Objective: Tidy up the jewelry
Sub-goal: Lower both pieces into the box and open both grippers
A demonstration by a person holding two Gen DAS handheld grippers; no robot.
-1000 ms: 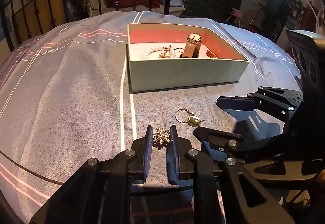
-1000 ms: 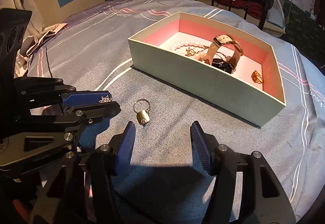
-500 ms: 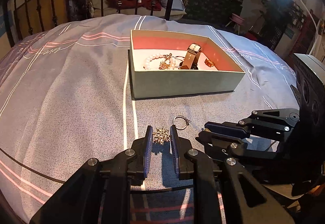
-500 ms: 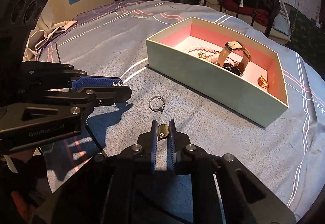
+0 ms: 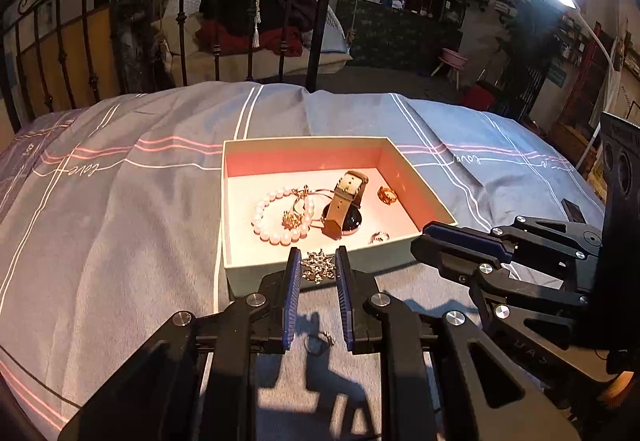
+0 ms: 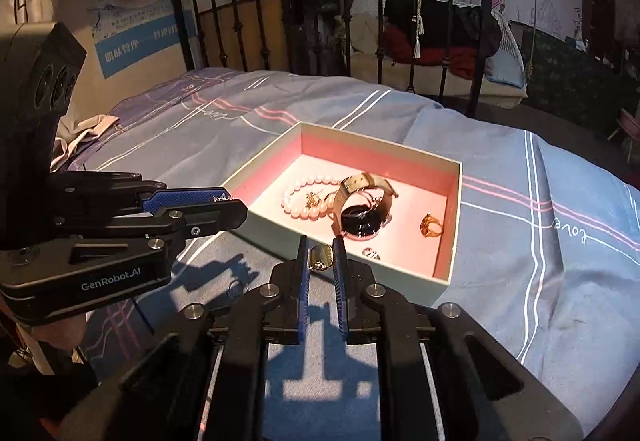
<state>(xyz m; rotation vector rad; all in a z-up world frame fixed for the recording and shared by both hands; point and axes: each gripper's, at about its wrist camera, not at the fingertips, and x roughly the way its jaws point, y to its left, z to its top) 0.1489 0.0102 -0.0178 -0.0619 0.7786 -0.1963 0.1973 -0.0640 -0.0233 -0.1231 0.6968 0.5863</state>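
My left gripper is shut on a silver snowflake brooch, held above the bed just before the near wall of the open box. My right gripper is shut on a small gold charm, also lifted at the box's near wall. The pink-lined box holds a pearl bracelet, a watch, a gold ring and a silver ring. Another silver ring lies on the bedsheet under my left gripper.
The box sits on a grey striped bedsheet. A black iron bed frame stands behind it. My right gripper shows at the right of the left wrist view; my left gripper shows at the left of the right wrist view.
The right gripper closed on the gold charm and lifted it, leaving the silver ring on the sheet. Both grippers rose and moved toward the box with their pieces.
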